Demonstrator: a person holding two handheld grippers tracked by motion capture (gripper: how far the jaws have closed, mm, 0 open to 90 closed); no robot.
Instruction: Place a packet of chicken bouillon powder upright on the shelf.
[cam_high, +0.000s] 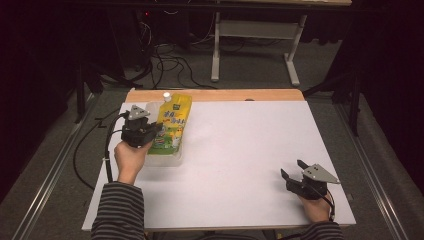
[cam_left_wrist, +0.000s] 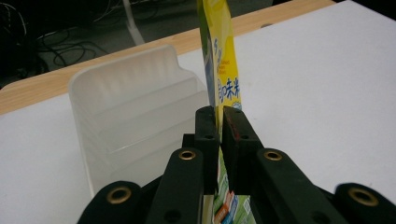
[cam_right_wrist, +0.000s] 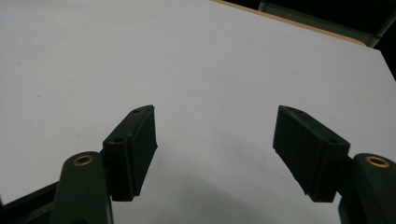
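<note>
One desk (cam_high: 240, 165), white top. Clear plastic bin (cam_high: 167, 159) upper left of frame, yellow-green spouted pouch (cam_high: 172, 122) lying over it. Left hand-held gripper (cam_high: 152, 131) pinching the pouch's lower part; right hand-held gripper (cam_high: 292, 169) spread, empty, lower right. Pouch likely soft, floppy, slippery; grip near an edge seam. Chinese print, not readable.

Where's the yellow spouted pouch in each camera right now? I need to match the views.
High view: the yellow pouch lies far left, over the clear plastic tray, with the left claw shut on its edge.
Left gripper view: it stands edge-on at centre, pinched between the jaws, with the tray to its left.
Right gripper view: not in it; the open right claw faces bare tabletop.
Shared landmark: the white tabletop with its wooden far edge.
</note>
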